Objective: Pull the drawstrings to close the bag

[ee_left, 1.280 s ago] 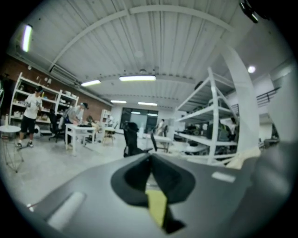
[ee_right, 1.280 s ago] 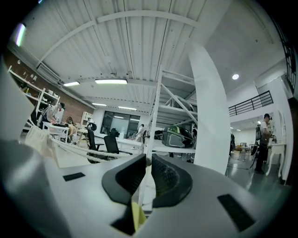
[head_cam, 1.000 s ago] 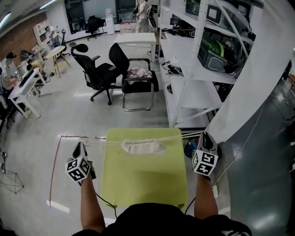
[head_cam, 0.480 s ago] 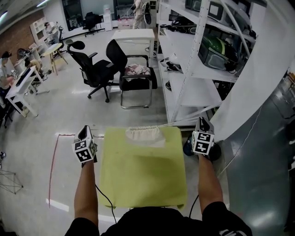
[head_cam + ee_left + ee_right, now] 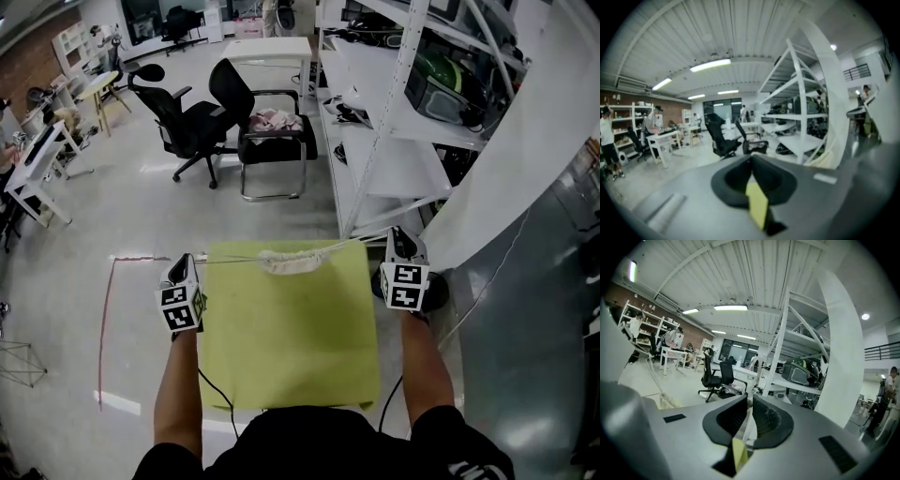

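Pulling step in hand — the left tongs (image 5: 186,264) are pinched tight on the left drawstring (image 5: 230,260); the right tongs (image 5: 397,236) are nipped narrow on the right drawstring (image 5: 356,246), white cord showing between the jaws. The bag (image 5: 289,260) lies at the far edge of the green tabletop (image 5: 291,356), its mouth gathered, nearly closed by my reckoning; next comes a steady outward draw on both sides. Left has open floor (image 5: 141,225); right is crowded by the shelving (image 5: 394,178) — and the bag could slip off that edge.
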`<state>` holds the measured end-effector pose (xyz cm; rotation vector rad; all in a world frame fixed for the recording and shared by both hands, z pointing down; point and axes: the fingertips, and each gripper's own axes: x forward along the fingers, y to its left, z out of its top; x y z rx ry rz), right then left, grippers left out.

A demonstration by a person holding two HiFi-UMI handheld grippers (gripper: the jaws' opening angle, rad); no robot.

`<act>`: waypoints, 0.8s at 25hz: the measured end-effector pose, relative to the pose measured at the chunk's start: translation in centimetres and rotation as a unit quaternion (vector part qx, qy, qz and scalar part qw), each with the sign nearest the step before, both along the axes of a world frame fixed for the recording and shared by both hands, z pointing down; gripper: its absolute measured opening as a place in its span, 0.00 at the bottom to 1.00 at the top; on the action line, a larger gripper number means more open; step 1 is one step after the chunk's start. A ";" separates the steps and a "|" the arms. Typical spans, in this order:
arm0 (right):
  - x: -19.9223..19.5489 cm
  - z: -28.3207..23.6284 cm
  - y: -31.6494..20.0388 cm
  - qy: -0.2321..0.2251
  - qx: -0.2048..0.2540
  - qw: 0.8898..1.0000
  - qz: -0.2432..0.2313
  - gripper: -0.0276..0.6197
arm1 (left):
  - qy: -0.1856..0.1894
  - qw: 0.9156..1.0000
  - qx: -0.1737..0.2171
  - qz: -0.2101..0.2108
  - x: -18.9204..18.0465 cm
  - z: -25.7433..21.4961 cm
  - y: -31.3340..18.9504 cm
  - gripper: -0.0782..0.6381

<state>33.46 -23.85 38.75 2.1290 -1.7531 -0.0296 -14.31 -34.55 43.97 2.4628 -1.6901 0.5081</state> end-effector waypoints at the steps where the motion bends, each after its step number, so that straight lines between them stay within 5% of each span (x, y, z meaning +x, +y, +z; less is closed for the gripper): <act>1: -0.5 0.9 0.5 0.001 -0.011 1.000 -0.007 0.10 | 0.000 1.000 -0.009 0.003 0.1 0.8 0.7 0.13; 20: -9.8 14.5 11.0 -0.074 -0.148 0.985 -0.047 0.10 | -0.042 0.989 -0.145 0.012 -0.9 13.9 11.9 0.13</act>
